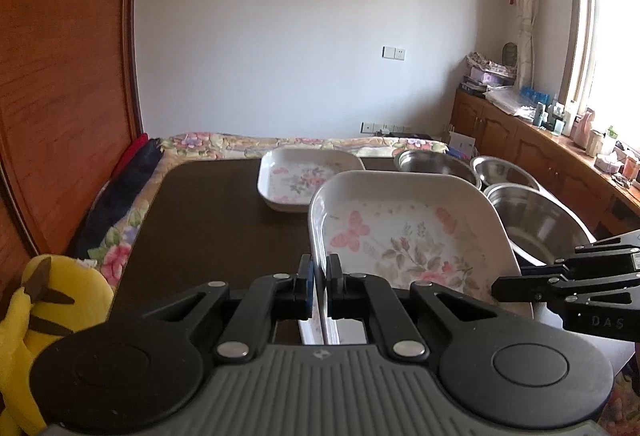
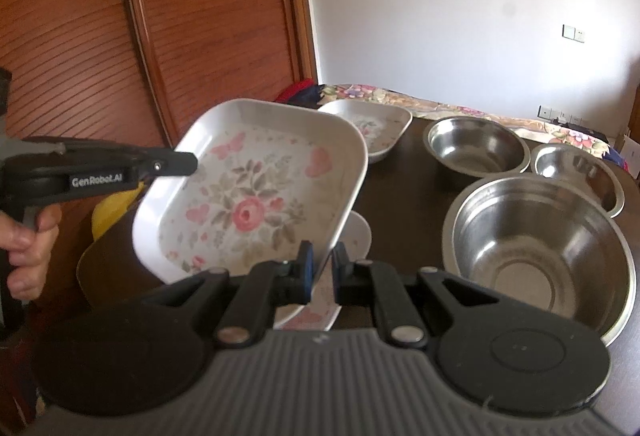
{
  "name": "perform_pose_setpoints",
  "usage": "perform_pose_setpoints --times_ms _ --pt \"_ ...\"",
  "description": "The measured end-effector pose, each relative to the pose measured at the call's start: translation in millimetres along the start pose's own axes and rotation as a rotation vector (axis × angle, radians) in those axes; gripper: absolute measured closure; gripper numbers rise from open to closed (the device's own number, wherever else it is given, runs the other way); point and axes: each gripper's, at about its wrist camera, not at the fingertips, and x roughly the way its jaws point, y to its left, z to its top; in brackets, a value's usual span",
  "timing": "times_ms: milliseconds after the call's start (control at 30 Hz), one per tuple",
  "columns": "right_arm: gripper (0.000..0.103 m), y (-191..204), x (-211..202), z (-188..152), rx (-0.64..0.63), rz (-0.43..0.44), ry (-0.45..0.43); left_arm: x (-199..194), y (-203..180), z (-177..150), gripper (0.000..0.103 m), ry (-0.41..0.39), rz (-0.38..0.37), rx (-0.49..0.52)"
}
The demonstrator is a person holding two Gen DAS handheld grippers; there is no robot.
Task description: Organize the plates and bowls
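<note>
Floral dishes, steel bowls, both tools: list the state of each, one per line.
Held floral dish: lifted, tilted, gripped on two rims.
Far floral dish: resting on the table, empty.
Large steel bowl: upright, empty.
Two smaller steel bowls: upright, empty.
Left tool: shut on the dish rim.
Right tool: shut on the dish rim.

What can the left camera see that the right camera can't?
Only the left view shows the window, the cluttered cabinet and a yellow plush toy. Only the right view shows a hand holding the left gripper, and another white dish under the lifted one. Both show the lifted floral dish, held at its rim on opposite sides by the two grippers, the right one included, a second floral dish farther back, three steel bowls and the dark table.
</note>
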Motion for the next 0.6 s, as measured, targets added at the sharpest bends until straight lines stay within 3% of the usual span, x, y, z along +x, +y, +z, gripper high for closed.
perform_pose_setpoints --times_ms 600 --pt "0.092 1.0 5.6 -7.8 -0.004 -0.013 0.046 24.9 2.0 -21.1 0.084 0.058 -0.004 -0.016"
